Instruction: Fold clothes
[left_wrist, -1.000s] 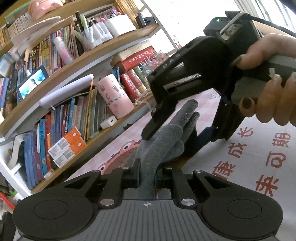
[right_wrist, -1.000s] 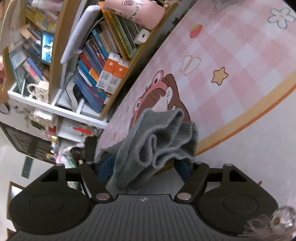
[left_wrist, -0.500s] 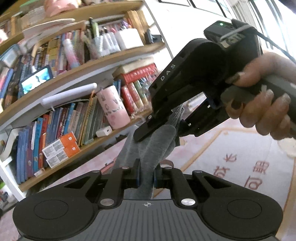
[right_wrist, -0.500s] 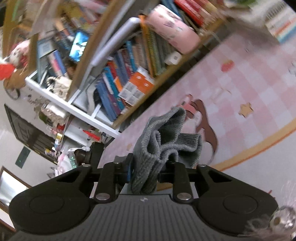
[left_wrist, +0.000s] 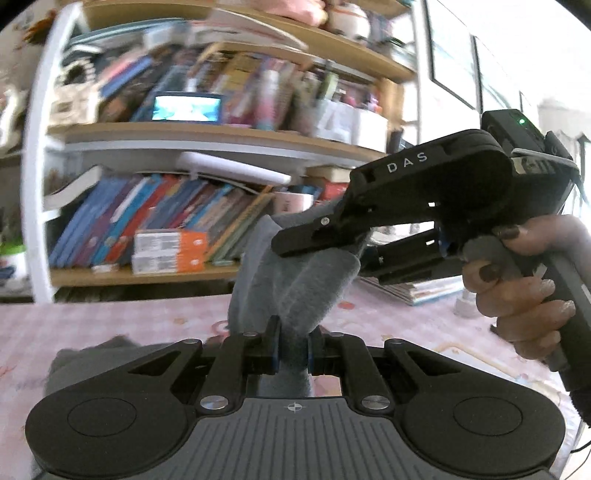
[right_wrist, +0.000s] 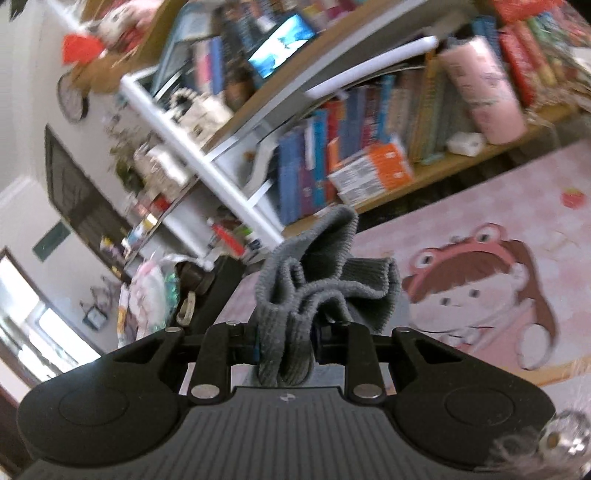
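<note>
A grey knit garment (left_wrist: 295, 280) hangs in the air between both grippers, above the pink patterned table cover (left_wrist: 110, 332). My left gripper (left_wrist: 292, 350) is shut on one part of it. My right gripper (right_wrist: 284, 349) is shut on a bunched ribbed edge of the grey garment (right_wrist: 317, 284). In the left wrist view the right gripper (left_wrist: 332, 236) comes in from the right, held by a hand (left_wrist: 524, 280), its jaws pinching the same cloth just ahead of my left fingers. More grey cloth (left_wrist: 81, 362) lies low at the left.
A wooden bookshelf (left_wrist: 192, 129) packed with books stands close behind the table. Orange-and-white boxes (right_wrist: 369, 173) and a pink cylinder (right_wrist: 484, 92) sit on its lower shelf. A stack of booklets (left_wrist: 413, 288) lies on the table at the right. A cartoon girl print (right_wrist: 476, 288) marks the cover.
Both grippers have lifted the garment off the table and swung level, so the shelf now fills the background. The right gripper, open around the cloth one second ago, has closed on it.
</note>
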